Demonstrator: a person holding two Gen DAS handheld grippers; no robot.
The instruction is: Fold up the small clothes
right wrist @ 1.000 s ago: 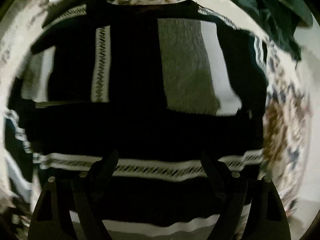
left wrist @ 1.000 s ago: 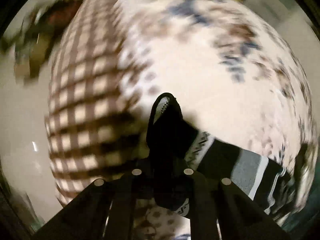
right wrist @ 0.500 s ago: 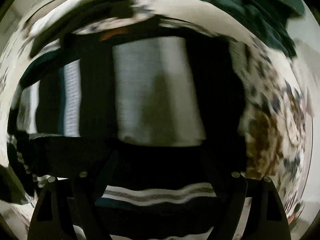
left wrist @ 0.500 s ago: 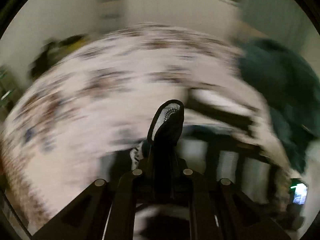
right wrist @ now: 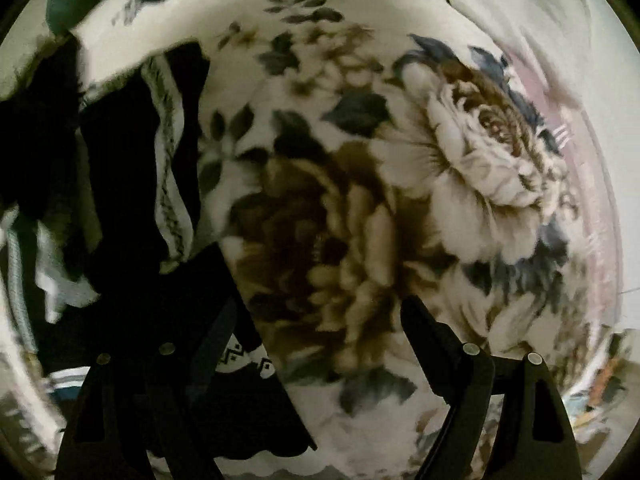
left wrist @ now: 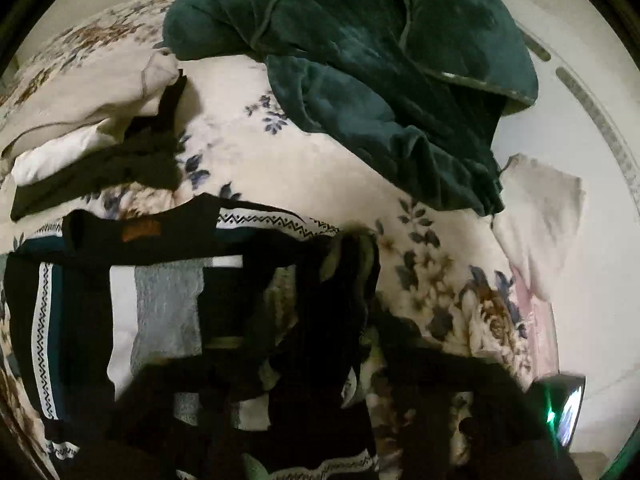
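The black knitted sweater with grey, white and teal panels and zigzag-patterned bands (left wrist: 160, 304) lies spread on the cream floral-print blanket (left wrist: 304, 160) of the bed, toward the near left in the left wrist view, with one dark part of it standing up in a loose fold near the middle. It looks soft and limp, fairly light, with enough bulk to hold a crease but not to keep a shape when lifted by one point. Edges, hem and sleeve ends seem the best places to pinch, since a grip on the flat middle would likely bunch several layers.

The left gripper (left wrist: 352, 420) shows only as a dark blur low in its own view; its jaws have just been opening, and I cannot make out for certain whether cloth remains between them, though nothing seems pressed. The right gripper (right wrist: 320, 320) stands wide apart and holds nothing, pointing down over the blanket's large brown flower, its left finger over the sweater's edge.

By count: one patterned sweater, one dark green plush garment (left wrist: 380, 72) heaped at the far right, one beige garment (left wrist: 88, 96) and one thin black garment (left wrist: 104, 168) at the far left, one pale pink cloth (left wrist: 540, 232) off the right edge, and two grippers.
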